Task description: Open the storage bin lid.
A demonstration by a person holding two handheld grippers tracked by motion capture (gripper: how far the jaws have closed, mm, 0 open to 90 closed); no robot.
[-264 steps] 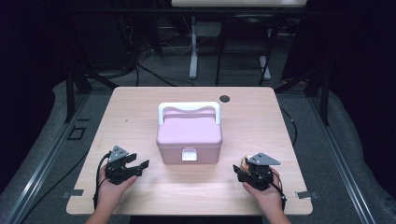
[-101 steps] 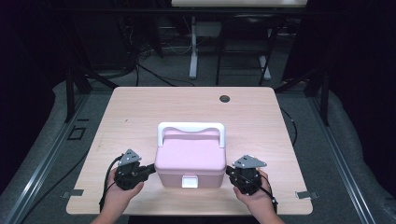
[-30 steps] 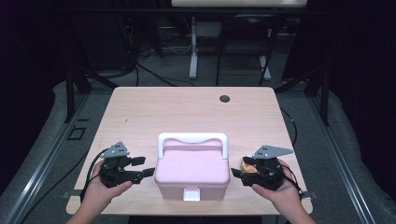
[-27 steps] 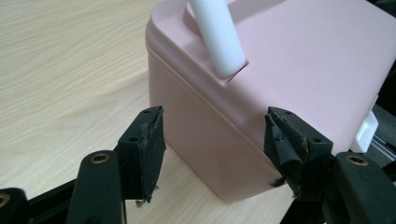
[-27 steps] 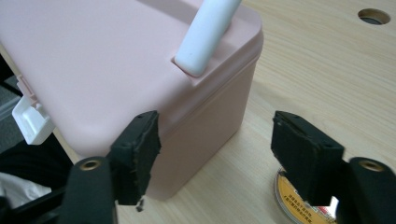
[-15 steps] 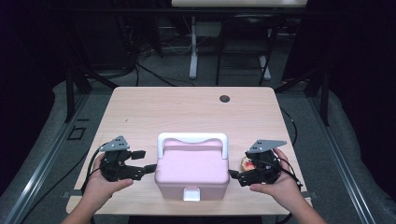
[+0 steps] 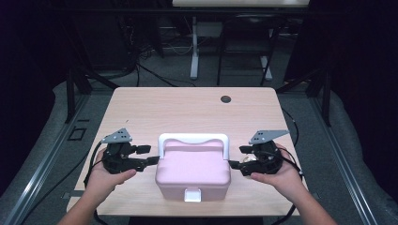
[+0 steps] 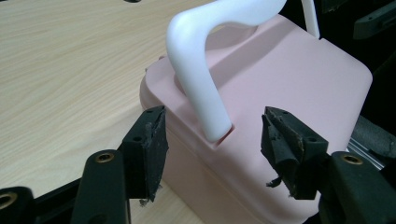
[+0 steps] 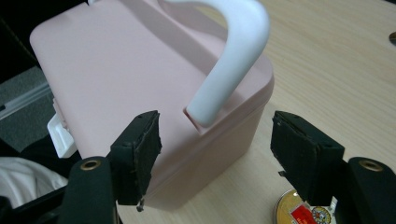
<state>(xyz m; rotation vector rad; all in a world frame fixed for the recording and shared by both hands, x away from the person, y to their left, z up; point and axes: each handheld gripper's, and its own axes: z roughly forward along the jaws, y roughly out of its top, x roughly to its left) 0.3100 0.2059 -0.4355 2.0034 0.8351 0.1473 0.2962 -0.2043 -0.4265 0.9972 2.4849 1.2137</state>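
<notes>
Dark room all around, cables and metal stands on the grey floor behind, and in the middle a light wood surface with a small dark round grommet near its far edge.

Sitting near the person's edge of that surface, about centred, is a pink box with a white handle standing upright over the lid and a white latch on the front face, shut as far as I can tell.

Left gripper is just beside the box's left end, fingers pointing in at it. From the left gripper view its fingers are spread wide, one each side of where the handle's leg meets the lid, with nothing pinched between them. Can't tell if the tips actually touch the box, but they're very close.

Right gripper mirrors that on the box's right end. In the right gripper view its fingers are also wide apart, straddling the other handle leg and the lid corner, holding nothing. A gold round thing with a red patch lies on the wood right under that gripper, half hidden by a finger, too little showing to say what it is.

Both hands grip the tools from the near side, and each gripper has a grey plate on top.
</notes>
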